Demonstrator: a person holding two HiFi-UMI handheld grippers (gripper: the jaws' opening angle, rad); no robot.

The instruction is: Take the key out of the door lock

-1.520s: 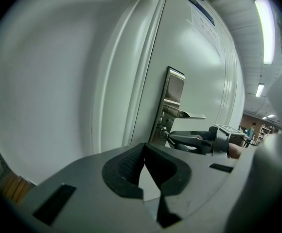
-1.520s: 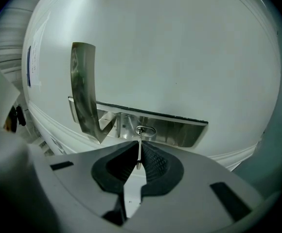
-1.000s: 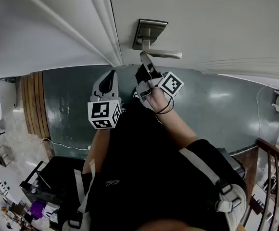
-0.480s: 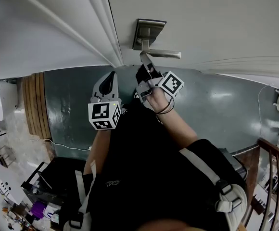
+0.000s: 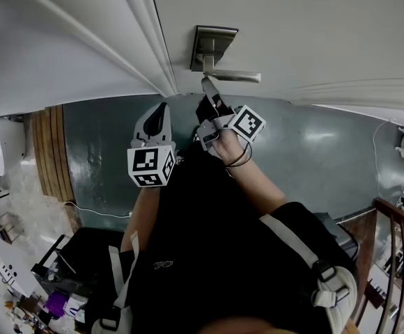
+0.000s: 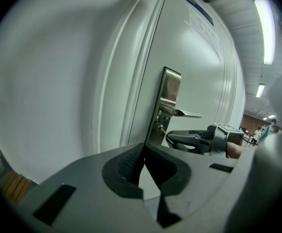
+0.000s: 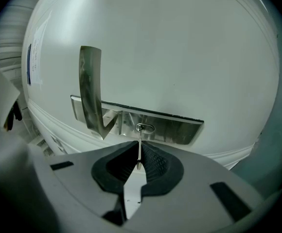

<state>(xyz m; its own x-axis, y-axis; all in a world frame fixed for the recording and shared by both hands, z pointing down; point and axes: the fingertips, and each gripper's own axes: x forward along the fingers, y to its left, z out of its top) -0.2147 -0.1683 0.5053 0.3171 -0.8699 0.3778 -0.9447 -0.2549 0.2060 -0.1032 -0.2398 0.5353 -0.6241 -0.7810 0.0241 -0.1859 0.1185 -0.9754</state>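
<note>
A thin metal key [image 7: 139, 147] sticks out of the round lock cylinder [image 7: 144, 127] in the steel lock plate [image 7: 172, 130] of a white door. My right gripper [image 7: 138, 161] is shut on the key's outer end, with the blade still reaching into the cylinder. The lever handle [image 7: 91, 89] stands just left of it. In the head view the right gripper [image 5: 207, 89] points up under the handle [image 5: 233, 76] and plate [image 5: 212, 44]. My left gripper [image 5: 157, 120] hangs back to the left, shut and holding nothing. Its own view shows its jaws [image 6: 143, 164] closed, away from the lock.
The door frame moulding [image 5: 146, 40] runs left of the lock plate. A dark green floor [image 5: 327, 158] lies below. The person's black-clothed body [image 5: 209, 256] fills the lower middle. A wooden railing [image 5: 397, 256] stands at the right, with clutter at the lower left.
</note>
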